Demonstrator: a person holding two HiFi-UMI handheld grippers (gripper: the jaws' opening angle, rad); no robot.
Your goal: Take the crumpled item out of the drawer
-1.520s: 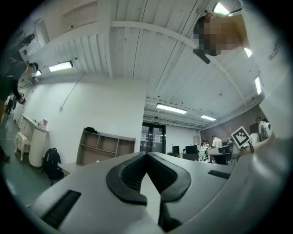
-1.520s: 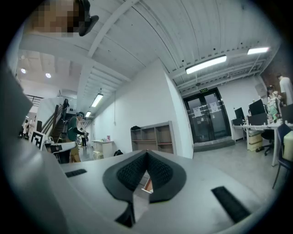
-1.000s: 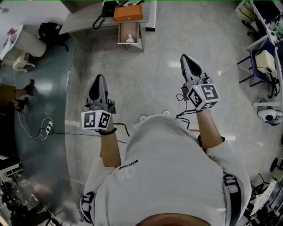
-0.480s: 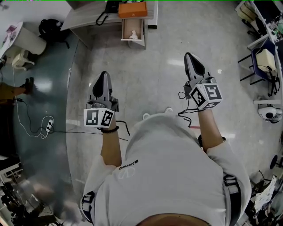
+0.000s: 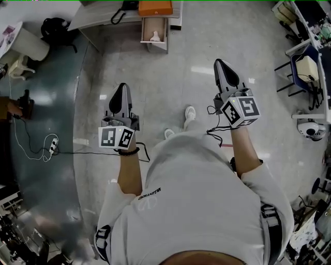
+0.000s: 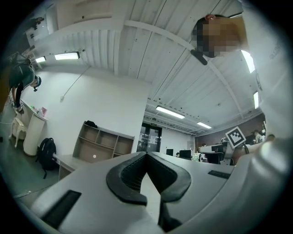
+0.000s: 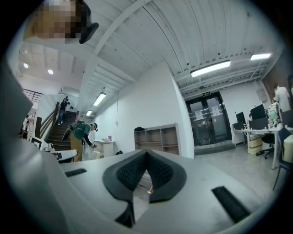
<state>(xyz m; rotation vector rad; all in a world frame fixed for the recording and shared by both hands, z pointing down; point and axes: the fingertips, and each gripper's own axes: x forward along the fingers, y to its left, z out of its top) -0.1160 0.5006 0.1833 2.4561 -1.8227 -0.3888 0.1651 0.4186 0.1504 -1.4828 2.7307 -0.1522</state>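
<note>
The open drawer [image 5: 154, 34] juts from a desk at the top of the head view, far ahead of me. A small white crumpled item [image 5: 155, 36] lies inside it. My left gripper [image 5: 120, 86] is held in front of my body over the floor, jaws shut and empty, pointing toward the desk. My right gripper [image 5: 219, 62] is held level with it on the right, also shut on nothing. In the left gripper view the left gripper [image 6: 146, 154] has its dark pads together; the right gripper view shows the right gripper [image 7: 146, 152] the same. Both are well short of the drawer.
An orange box [image 5: 155, 8] and a black phone sit on the desk [image 5: 98, 19]. A black backpack [image 5: 51, 31] and a white bin [image 5: 30, 46] stand at the left. A cable with a power strip [image 5: 52, 146] crosses the floor. Chairs [image 5: 305, 67] stand at the right.
The drawer has slid up and grown smaller in the head view. A shoe now shows stepping forward on the floor between the grippers. Both grippers stay shut and held in front.
</note>
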